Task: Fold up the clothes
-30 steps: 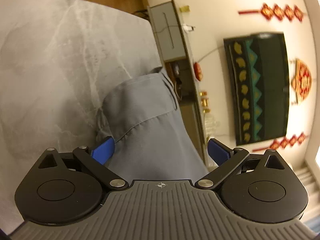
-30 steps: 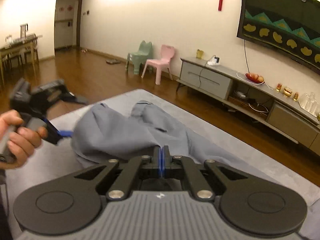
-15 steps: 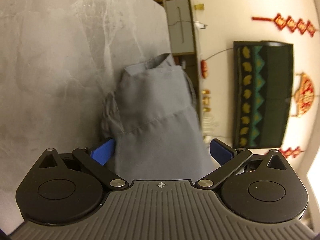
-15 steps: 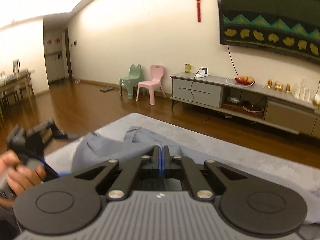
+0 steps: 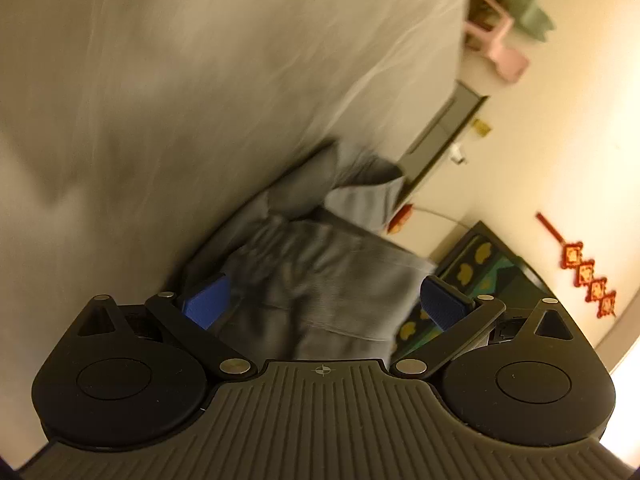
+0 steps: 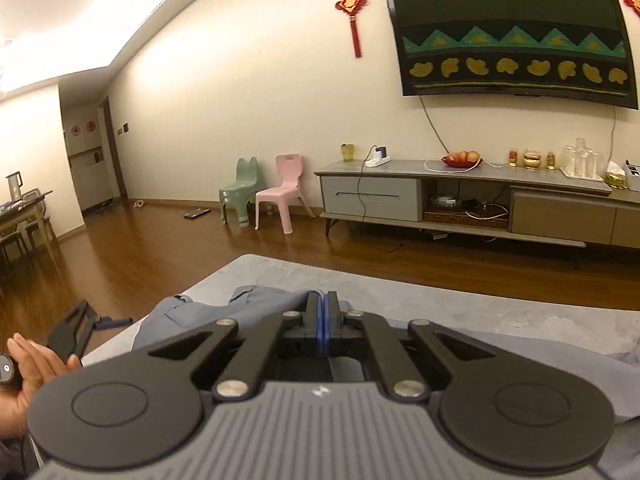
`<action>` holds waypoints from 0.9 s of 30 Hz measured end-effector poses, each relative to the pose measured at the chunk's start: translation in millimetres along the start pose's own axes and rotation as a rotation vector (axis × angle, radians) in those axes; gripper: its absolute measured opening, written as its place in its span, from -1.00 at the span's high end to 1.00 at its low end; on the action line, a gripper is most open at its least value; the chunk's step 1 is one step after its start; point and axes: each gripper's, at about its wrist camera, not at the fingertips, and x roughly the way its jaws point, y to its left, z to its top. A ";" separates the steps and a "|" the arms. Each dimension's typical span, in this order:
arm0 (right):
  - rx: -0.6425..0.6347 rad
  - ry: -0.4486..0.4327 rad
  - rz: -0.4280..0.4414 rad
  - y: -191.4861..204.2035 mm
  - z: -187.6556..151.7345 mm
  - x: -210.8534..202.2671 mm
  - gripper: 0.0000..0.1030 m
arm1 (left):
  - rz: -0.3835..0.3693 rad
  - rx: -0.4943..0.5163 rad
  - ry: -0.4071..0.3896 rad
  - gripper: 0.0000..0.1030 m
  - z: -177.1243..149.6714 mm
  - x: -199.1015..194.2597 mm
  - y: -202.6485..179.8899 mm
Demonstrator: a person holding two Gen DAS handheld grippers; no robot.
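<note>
A grey-blue garment (image 5: 320,280) lies bunched on a grey marbled surface (image 5: 180,100). My left gripper (image 5: 324,300) is open, its blue pads on either side of the bunched cloth, not closed on it; this view is blurred. In the right wrist view the same garment (image 6: 240,308) spreads over the grey surface (image 6: 440,300). My right gripper (image 6: 322,308) is shut, its tips low over the cloth; whether fabric is pinched between them is hidden. The left gripper (image 6: 100,322) shows at the far left, held by a hand.
A wood floor (image 6: 140,256) lies beyond the surface's edge. A green chair (image 6: 240,192), a pink chair (image 6: 284,192) and a long TV cabinet (image 6: 460,200) stand along the far wall under a covered TV (image 6: 508,32).
The left gripper has swung and tilted over the garment, blurring its view. The right gripper has dropped lower and stays shut. The cloth looks more bunched.
</note>
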 end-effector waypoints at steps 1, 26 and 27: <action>-0.002 0.000 -0.002 -1.5 -0.2 -1.0 0.98 | 0.010 -0.013 0.014 -0.78 -0.4 6.9 1.4; 0.085 -0.185 -0.047 -47.8 -18.1 -57.3 0.98 | -0.053 0.163 0.318 0.72 -48.3 174.4 -54.1; 0.080 -0.210 -0.049 -46.8 -18.5 -64.0 0.98 | -0.062 0.276 0.373 0.82 -58.9 185.8 -83.8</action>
